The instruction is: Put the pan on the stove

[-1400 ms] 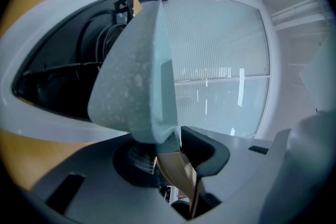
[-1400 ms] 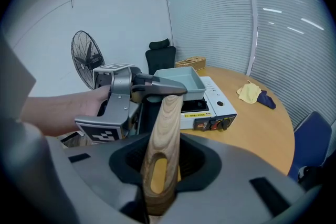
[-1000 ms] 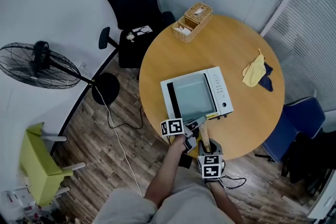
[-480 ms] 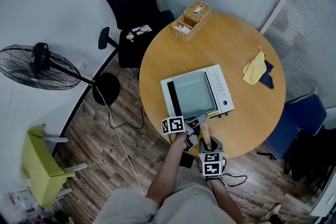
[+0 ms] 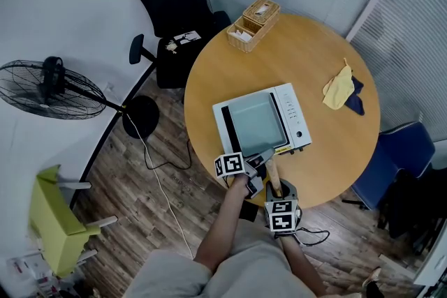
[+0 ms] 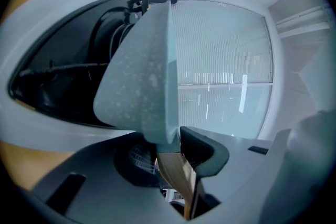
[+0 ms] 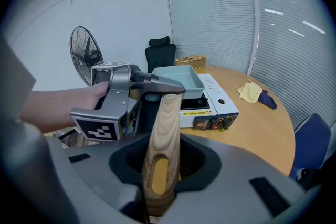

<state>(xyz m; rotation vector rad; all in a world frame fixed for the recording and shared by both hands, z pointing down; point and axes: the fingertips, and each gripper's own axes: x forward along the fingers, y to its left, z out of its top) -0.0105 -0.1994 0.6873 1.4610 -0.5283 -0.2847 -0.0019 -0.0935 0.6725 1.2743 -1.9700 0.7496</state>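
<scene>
Round wooden counter (image 5: 209, 80) carries the whole job. Right tool (image 7: 161, 168) is clamped on the end of the wooden handle (image 7: 164, 123). Left tool (image 6: 174, 162) straddles that handle's neck; its jaws have just been closing and now sit narrow against the wood. Beyond them, the pale blue-grey square pan (image 5: 257, 128) lies over the white portable gas stove (image 5: 297, 118), where it was a second ago. Likely only settling and release remain, though whether its base fully rests is unclear.
</scene>
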